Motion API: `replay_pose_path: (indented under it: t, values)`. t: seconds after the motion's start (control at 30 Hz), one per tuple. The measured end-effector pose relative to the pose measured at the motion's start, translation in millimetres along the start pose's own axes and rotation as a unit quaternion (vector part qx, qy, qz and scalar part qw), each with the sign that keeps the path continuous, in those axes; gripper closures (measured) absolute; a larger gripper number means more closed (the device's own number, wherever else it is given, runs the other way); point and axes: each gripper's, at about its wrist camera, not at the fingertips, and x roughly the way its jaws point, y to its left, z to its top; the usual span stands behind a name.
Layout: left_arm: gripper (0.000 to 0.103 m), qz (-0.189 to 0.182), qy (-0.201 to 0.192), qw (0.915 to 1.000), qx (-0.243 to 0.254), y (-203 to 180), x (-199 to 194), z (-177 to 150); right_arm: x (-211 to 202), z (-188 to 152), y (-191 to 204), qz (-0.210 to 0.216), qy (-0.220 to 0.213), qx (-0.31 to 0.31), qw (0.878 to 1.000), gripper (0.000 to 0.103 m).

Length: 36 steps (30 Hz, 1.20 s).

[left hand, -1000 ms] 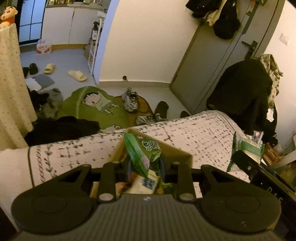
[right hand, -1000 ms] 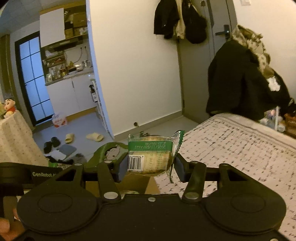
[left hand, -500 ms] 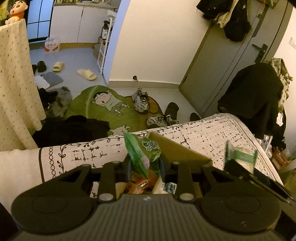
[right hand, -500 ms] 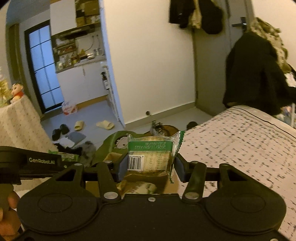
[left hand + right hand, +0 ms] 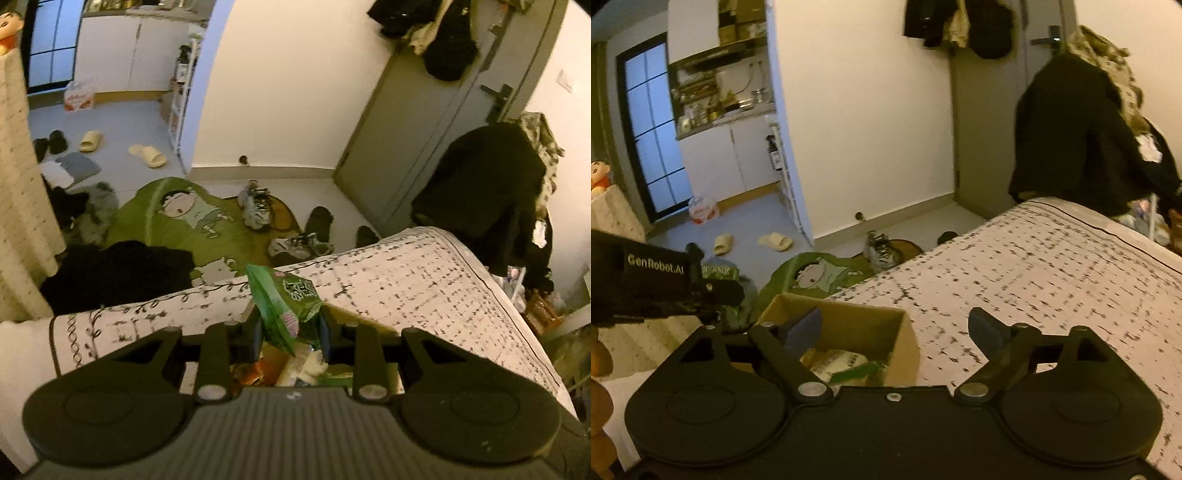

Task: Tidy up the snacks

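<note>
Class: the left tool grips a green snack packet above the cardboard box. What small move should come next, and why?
Probably open the left tool to drop the green packet: it hangs over the snacks in the box, and the right tool is already open.

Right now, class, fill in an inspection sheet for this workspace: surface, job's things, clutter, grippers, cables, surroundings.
Surface: patterned bedspread on a bed.
Job's things: open cardboard box on the bedspread, with snack packets inside; green snack bag held above it.
Clutter: slippers, sneakers, dark clothes and a green cartoon rug on the floor.
Grippers: left gripper, jaws shut on the green snack bag; right gripper, jaws open and holding nothing, over the box.
Cables: nothing seen.
Surroundings: grey door, black coat, kitchen area.
</note>
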Motion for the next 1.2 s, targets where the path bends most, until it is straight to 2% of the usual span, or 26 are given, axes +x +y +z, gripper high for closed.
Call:
replay_pose_path:
  t: [0.2, 0.3, 0.37, 0.47, 0.67, 0.8, 0.9, 1.2]
  values:
    - [0.070, -0.034, 0.006, 0.9992, 0.019, -15.5, -3.1, -1.9, -18.3, 0.3, -13.2, -0.023, 0.000, 0.013, 1.000, 0.000]
    - [0.052, -0.046, 0.004, 0.9982, 0.038, -21.2, -11.5, -5.8, -23.0, 1.9, -17.6, -0.029, 0.002, 0.018, 0.999, 0.000]
    - [0.032, -0.032, -0.006, 0.9988, 0.037, -20.6, -18.4, -7.9, -29.8, 4.0, -19.8, -0.033, -0.002, 0.018, 0.999, 0.000]
    - [0.020, -0.025, -0.014, 0.9992, 0.027, -13.6, -30.8, -7.5, -40.5, 7.3, -26.4, -0.038, -0.005, 0.031, 0.999, 0.000]
    - [0.019, -0.025, -0.014, 0.9990, 0.034, -3.2, -55.0, -3.2, -58.9, -1.0, -25.8, -0.039, -0.006, 0.044, 0.998, 0.000]
    - [0.014, -0.019, -0.019, 0.9986, 0.044, -1.3, -73.3, -6.2, -69.0, -8.7, -22.6, -0.035, 0.004, 0.056, 0.998, 0.000]
    - [0.013, -0.013, -0.020, 0.9974, 0.068, -4.3, -83.5, -12.5, -80.3, -15.1, -20.2, -0.031, 0.012, 0.054, 0.998, 0.000]
    - [0.009, -0.016, -0.006, 0.9956, 0.092, 5.8, -106.3, -35.6, -124.4, -30.0, -24.6, -0.033, 0.010, 0.057, 0.998, 0.000]
